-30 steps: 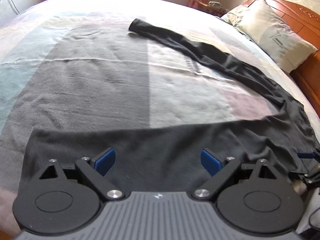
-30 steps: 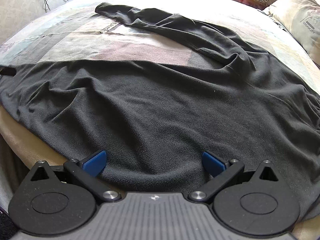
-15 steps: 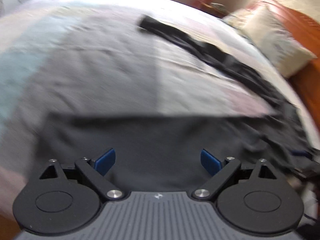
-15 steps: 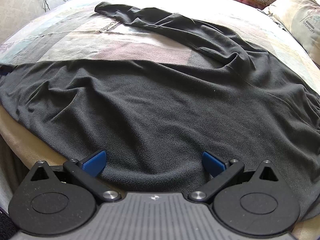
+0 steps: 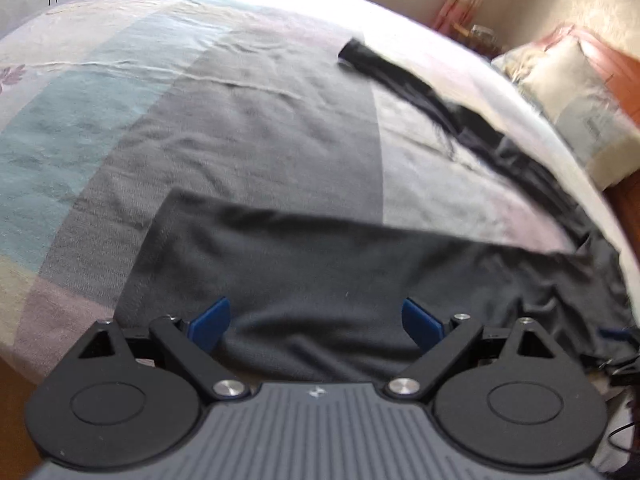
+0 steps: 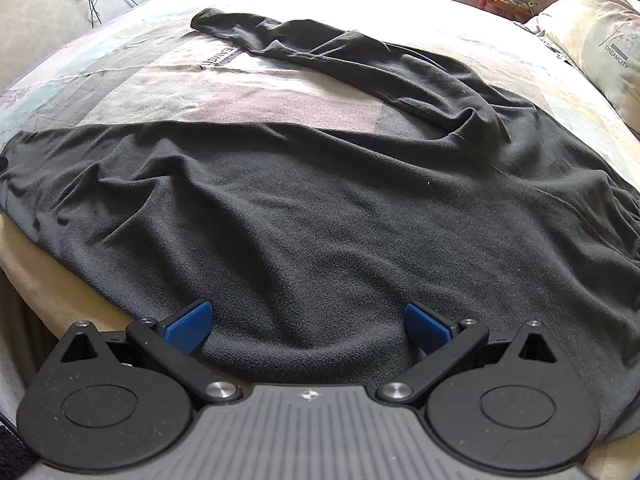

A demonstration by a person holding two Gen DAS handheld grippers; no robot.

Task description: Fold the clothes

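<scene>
Spread flat across patchwork pastel bedspread: dark grey long-sleeved fleece garment. Left gripper and right gripper, blue fingers spread wide, poised over near hem.

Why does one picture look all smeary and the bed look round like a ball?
Left wrist view: the camera is moving, so the black garment and pillow smear. Right wrist view: steady, so the garment's wrinkles look sharp. Both views: the fisheye lens bends the flat bed into a dome, and bright light washes out its far edge.
</scene>
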